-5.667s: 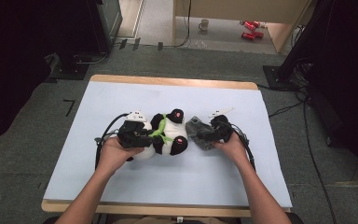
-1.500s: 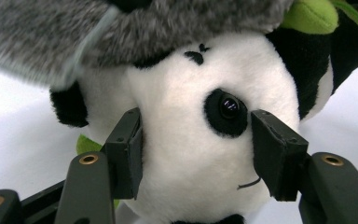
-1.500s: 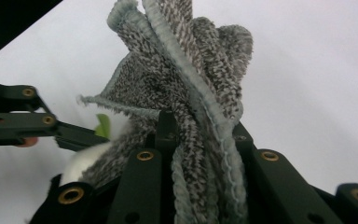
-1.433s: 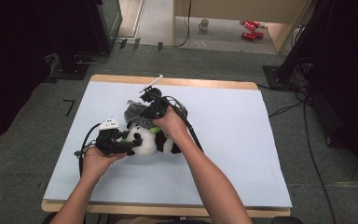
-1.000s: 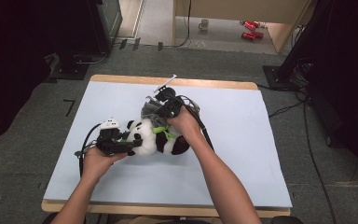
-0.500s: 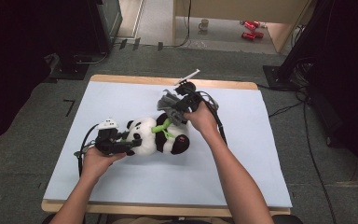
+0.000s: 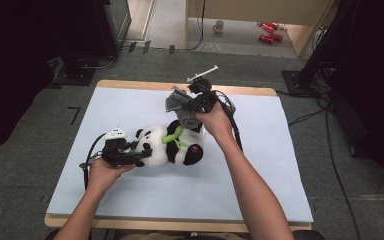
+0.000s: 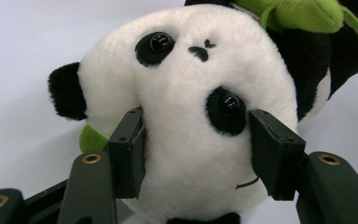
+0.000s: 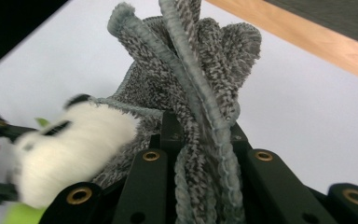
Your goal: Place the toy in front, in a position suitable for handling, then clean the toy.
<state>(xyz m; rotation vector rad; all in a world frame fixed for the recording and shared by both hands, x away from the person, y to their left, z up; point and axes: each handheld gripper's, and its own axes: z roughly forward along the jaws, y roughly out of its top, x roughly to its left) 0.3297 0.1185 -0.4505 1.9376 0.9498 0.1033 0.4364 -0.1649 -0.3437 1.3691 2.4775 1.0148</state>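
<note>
High view: desk [image 7: 130, 107] w/ pale blue top, mid frame. Plush panda [image 7: 167, 147] lying on its side at centre, head toward frame left, green bit at the neck. Left claw [image 7: 139, 154] at lower left of centre, held in left hand [image 7: 105, 170], clamped on the panda's head. Right claw [image 7: 182, 111] just above the panda, upper centre, in right hand [image 7: 214, 120], gripping a grey cloth [image 7: 180, 105] bunched and lifted off the desk, its lower edge near the panda's body. White bar sticking up from that claw toward top centre. Mug [image 7: 220, 25] and red cans [image 7: 267, 31] on floor along top of frame.

Left gripper view: panda face [image 8: 191, 116] across centre, upside-down-ish, two black eyes, black ear at left. Both jaws pressed into the white fur either side of the head, apart by the head's width, i.e. closed on it. Green leaf piece at top right.

Right gripper view: grey cloth [image 9: 191, 88] standing up from between the jaws, folds bunched, piped edge running down centre. Jaws tight on it at bottom centre. Panda blurred at lower left, touching the cloth's edge. Wooden desk rim at upper right.
</note>
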